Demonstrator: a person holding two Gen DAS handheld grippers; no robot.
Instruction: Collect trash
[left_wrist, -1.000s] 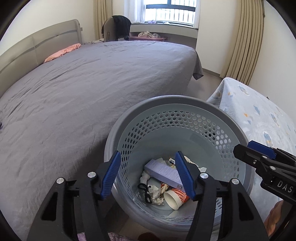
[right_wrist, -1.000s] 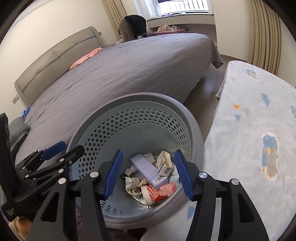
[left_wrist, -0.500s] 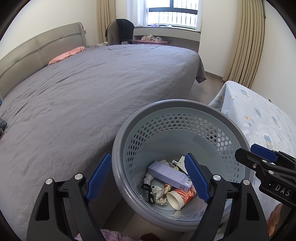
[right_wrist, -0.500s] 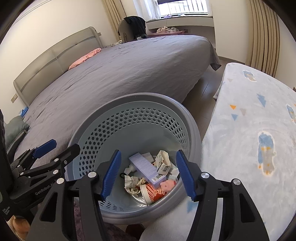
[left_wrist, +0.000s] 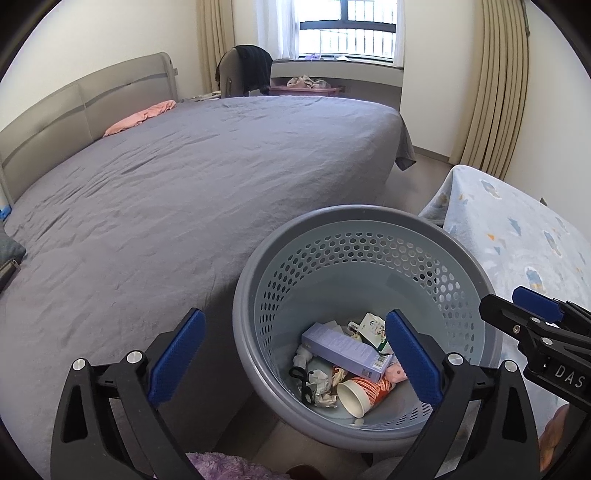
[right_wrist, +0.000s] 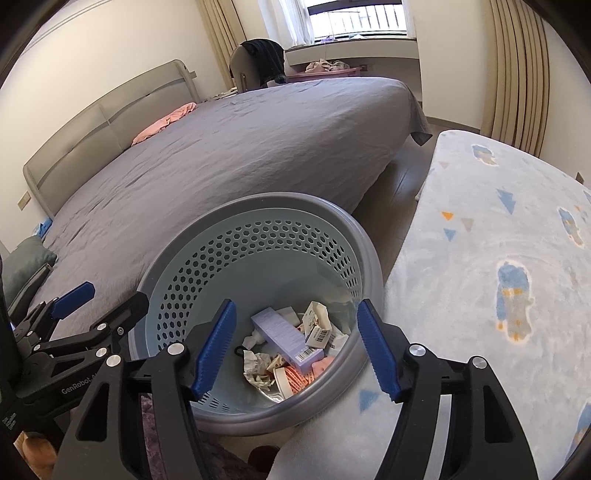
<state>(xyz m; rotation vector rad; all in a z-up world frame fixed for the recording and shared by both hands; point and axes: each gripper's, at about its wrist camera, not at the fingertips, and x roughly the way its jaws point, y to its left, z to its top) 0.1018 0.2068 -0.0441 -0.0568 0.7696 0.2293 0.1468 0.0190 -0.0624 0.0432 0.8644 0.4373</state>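
The waste basket (left_wrist: 255, 306) stands on the floor between the bed (left_wrist: 184, 192) and a low surface under a pale patterned blanket (right_wrist: 491, 258), its rim just beside both. Inside, at the bottom: a lilac carton (left_wrist: 345, 349), a paper cup (left_wrist: 360, 393) lying on its side, crumpled paper (right_wrist: 258, 365) and small barcode-labelled packs (right_wrist: 319, 332).

Change against the earlier frames: the left gripper (left_wrist: 293, 358) has spread — its jaws, narrow a second ago, now stand wide apart with one blue pad outside the basket's rim over the bed edge and the other over the basket's interior. It holds nothing. The basket has also slid rightward in the left wrist view. The right gripper (right_wrist: 297, 349) is little altered: jaws apart, empty, framing the trash from above.

Clearances: the basket mouth is unobstructed. The two grippers sit near one another (each shows at the edge of the other's view), not touching. A strip of bare floor (right_wrist: 402, 181) runs between bed and blanket beyond the basket. A pink cloth (left_wrist: 142, 116) lies well apart, by the headboard.
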